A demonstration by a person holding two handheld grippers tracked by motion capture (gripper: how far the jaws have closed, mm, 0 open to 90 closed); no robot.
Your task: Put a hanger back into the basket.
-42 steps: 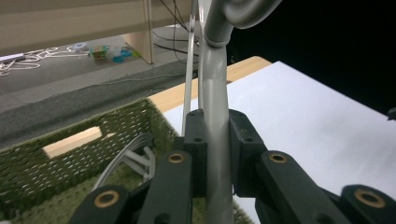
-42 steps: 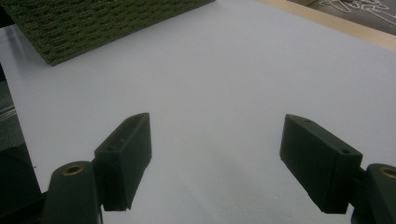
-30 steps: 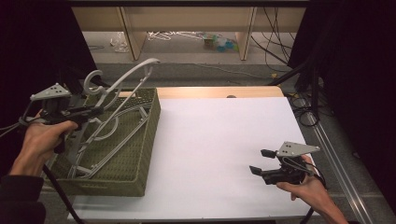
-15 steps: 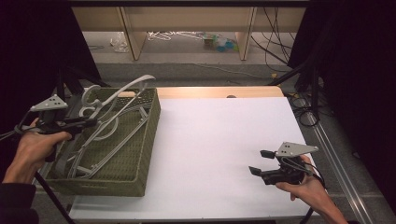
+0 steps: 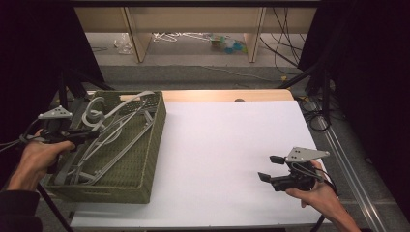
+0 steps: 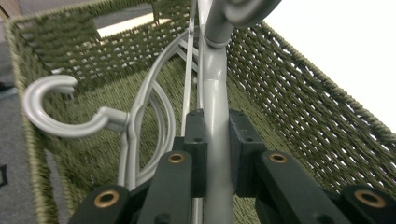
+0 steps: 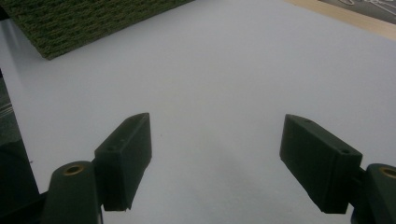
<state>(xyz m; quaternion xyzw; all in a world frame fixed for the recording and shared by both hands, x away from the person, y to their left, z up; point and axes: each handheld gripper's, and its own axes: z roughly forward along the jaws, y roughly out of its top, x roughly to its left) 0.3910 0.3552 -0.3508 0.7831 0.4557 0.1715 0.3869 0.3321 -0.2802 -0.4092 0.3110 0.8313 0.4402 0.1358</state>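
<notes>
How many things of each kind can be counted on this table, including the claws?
Green woven basket: 1
Grey hangers: 2 by their hooks; more may lie tangled beneath
Claws: 2 (left claw shut on a hanger, right claw open)
Total: at least 5

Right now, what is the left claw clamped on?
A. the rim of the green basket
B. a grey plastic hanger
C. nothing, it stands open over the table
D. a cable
B. In the left gripper view the left claw has both pads pressed against the grey hanger, just below its hook, inside the green woven basket; the high view shows the same claw at the basket's left side.
</notes>
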